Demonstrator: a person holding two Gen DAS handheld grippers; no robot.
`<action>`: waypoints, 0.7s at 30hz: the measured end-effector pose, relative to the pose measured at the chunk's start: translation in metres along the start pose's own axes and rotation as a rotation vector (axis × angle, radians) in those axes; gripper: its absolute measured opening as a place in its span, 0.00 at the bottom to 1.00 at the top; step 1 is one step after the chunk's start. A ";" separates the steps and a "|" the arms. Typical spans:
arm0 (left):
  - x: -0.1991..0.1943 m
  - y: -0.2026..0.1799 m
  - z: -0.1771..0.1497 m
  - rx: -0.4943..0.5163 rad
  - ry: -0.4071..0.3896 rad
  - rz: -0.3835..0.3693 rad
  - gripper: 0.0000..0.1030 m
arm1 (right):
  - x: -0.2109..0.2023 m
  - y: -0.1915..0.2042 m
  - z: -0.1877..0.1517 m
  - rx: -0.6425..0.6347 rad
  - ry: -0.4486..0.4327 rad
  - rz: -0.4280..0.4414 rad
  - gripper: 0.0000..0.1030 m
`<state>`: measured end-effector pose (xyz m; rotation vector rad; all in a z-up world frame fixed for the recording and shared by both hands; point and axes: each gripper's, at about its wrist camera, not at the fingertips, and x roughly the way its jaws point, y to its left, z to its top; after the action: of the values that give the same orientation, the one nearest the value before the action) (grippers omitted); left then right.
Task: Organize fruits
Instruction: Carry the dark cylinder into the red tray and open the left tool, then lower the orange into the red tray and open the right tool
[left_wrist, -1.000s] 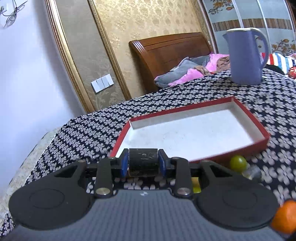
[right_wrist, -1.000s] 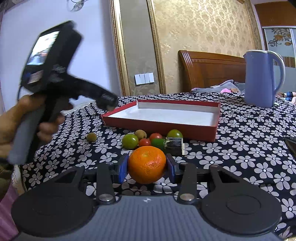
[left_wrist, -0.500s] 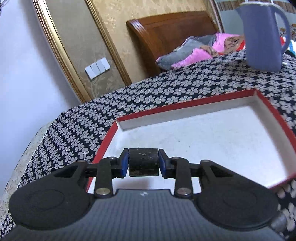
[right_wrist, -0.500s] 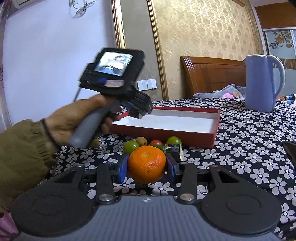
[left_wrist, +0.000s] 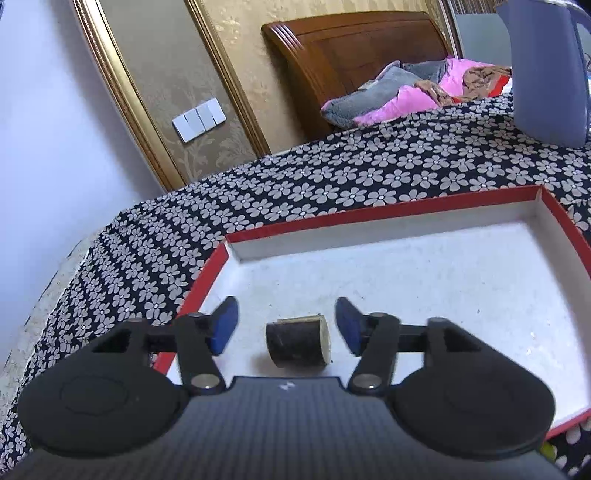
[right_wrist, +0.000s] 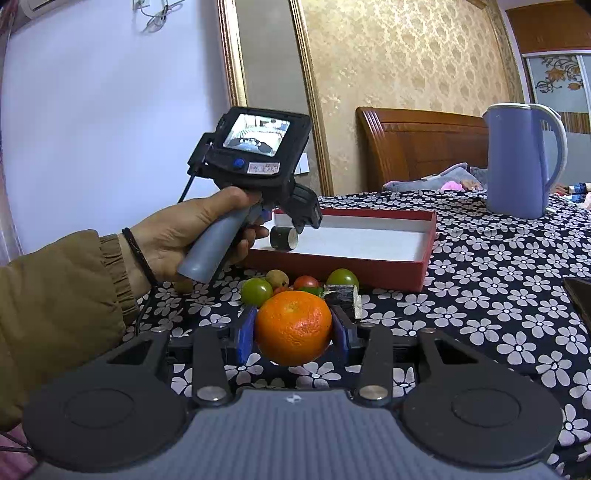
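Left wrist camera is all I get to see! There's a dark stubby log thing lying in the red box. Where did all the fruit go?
Observer: The fruit sits outside the red box, on the flowered cloth in front of it: a green tomato, a red tomato and others.
Operator: Is the other hand-held gripper doing anything?
Observer: Yes, the right hand-held gripper is shut on an orange.
Operator: Is the orange over the box?
Observer: Not yet. It is short of the box, above the cloth, behind the little fruit pile.
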<state>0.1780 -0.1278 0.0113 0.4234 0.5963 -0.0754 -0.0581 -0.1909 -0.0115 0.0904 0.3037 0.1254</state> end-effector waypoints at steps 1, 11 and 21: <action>-0.004 0.002 -0.001 -0.001 -0.006 0.002 0.65 | 0.000 0.000 0.000 -0.001 0.001 -0.001 0.40; -0.043 0.028 -0.022 -0.047 -0.060 0.007 0.90 | 0.014 -0.006 0.020 -0.050 -0.007 -0.047 0.40; -0.069 0.059 -0.056 -0.099 -0.075 0.022 1.00 | 0.069 -0.033 0.062 -0.103 0.016 -0.164 0.40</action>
<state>0.1023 -0.0550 0.0294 0.3295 0.5191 -0.0404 0.0297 -0.2188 0.0233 -0.0377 0.3192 -0.0210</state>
